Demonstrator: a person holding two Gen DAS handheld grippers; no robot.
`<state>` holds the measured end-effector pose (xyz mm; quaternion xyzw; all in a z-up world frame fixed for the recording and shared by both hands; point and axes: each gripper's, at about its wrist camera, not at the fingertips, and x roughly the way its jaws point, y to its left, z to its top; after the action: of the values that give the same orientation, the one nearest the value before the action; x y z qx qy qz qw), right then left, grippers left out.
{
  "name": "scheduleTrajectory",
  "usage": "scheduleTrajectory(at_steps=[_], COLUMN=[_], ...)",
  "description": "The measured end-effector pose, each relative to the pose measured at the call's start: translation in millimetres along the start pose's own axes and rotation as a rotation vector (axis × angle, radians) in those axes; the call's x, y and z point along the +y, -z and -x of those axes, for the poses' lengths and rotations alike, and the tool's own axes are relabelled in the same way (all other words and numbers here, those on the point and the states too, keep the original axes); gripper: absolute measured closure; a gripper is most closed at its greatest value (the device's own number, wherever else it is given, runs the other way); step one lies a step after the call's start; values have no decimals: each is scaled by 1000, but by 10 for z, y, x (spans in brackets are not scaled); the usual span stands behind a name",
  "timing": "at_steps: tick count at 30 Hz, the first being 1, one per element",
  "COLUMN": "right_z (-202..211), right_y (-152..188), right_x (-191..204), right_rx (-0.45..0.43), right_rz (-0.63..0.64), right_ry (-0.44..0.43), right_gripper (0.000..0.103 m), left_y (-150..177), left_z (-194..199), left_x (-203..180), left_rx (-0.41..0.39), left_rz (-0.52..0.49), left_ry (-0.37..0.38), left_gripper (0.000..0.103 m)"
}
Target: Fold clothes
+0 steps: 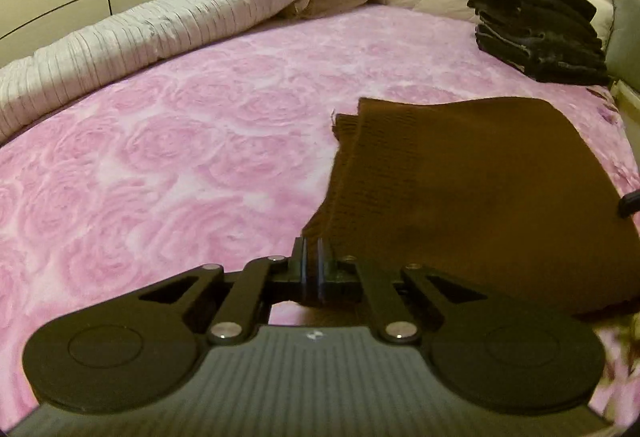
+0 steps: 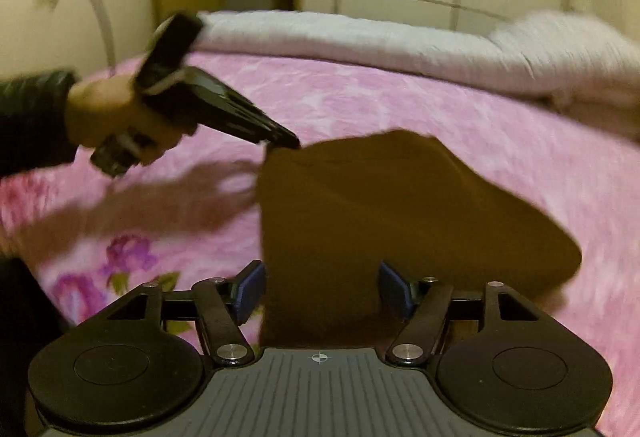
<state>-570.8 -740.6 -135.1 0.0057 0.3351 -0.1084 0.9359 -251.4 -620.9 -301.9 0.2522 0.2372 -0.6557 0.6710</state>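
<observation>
1. The left gripper (image 1: 311,257) points downward at a slant, its jaws pressed together on a corner of the brown cloth (image 1: 460,197); a bare hand (image 2: 116,117) in a dark sleeve (image 2: 32,117) grips its handle.
2. The right gripper (image 2: 322,287) also slants downward; its jaws stand wide apart, blue pads (image 2: 250,287) clear of the cloth between them.

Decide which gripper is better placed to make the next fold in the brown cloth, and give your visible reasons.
Probably the left. The left gripper is already shut on a corner of the brown cloth, so it could carry that corner over. The right gripper stands open, holding nothing.
</observation>
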Motion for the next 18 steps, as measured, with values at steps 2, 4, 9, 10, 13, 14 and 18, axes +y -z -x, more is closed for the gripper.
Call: scheduleTrajectory(at_steps=[2, 4, 9, 10, 13, 14, 18], right_z=[-77, -182, -612, -710, -889, -936, -1052], right_y=[-30, -48, -233, -278, -334, -341, -284], right_x=[166, 317, 534, 566, 615, 627, 644], right_rx=[16, 28, 54, 61, 67, 70, 100], right_rz=[121, 233, 385, 409, 464, 477, 502], right_ry=[18, 34, 43, 50, 82, 90, 106], right_gripper=[36, 36, 36, 36, 36, 36, 37], left_y=[25, 45, 121, 127, 134, 141, 76], left_z=[100, 215, 429, 443, 405, 374, 154], left_x=[64, 121, 305, 347, 421, 429, 424], left_rx=[-20, -40, -26, -24, -16, -16, -1], left_rz=[29, 47, 184, 244, 379, 404, 415], left_ry=[-14, -20, 58, 100, 223, 244, 263], left_gripper=[100, 96, 65, 65, 65, 65, 74])
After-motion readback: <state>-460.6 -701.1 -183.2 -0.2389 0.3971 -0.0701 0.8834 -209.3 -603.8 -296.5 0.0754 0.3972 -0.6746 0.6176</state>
